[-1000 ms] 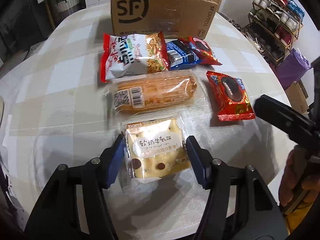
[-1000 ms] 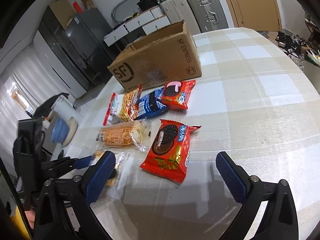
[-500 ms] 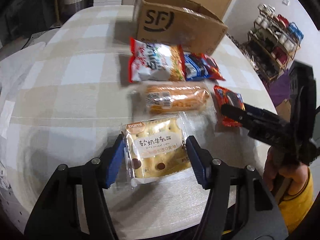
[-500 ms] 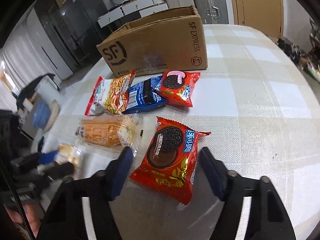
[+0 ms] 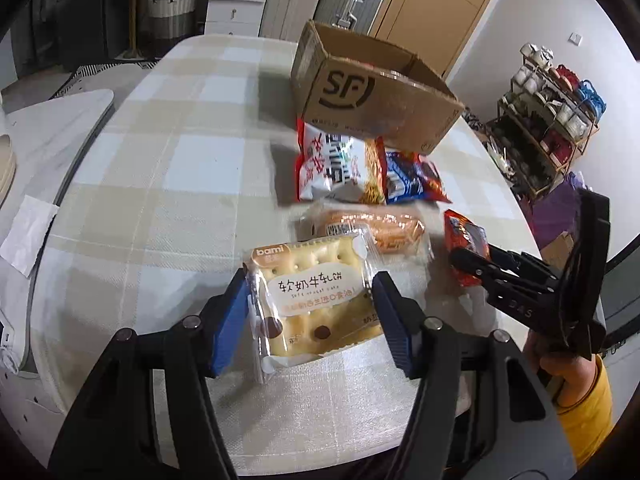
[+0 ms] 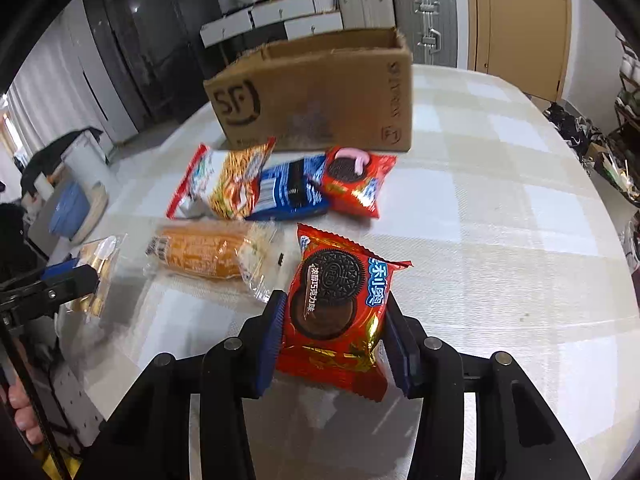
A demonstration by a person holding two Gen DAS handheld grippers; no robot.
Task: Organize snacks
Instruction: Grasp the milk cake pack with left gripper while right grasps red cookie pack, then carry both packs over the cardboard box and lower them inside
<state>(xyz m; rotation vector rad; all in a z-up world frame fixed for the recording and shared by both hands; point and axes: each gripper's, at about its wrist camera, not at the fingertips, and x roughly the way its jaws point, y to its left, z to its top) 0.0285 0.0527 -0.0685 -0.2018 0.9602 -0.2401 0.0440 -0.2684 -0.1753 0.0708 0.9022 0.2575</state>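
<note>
The left tongs (image 5: 310, 312) pinch a biscuit pack (image 5: 310, 304) above the surface (image 5: 160, 200), while the right tongs (image 6: 334, 328) are closing on a red cookie pack (image 6: 336, 308).

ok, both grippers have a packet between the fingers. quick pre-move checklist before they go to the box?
1. Left gripper grip on the biscuit pack: ok, pads press both sides.
2. Right gripper on the red Oreo pack: not ok yet, jaws closing, pack between them.
3. Cardboard box open on top: ok.
4. Box interior free: cannot tell, hidden from both views.
5. Path to box: not ok low down; noodle bag, blue pack and bread roll pack lie in between, so lift over.
6. Grippers apart from each other: ok.
</note>
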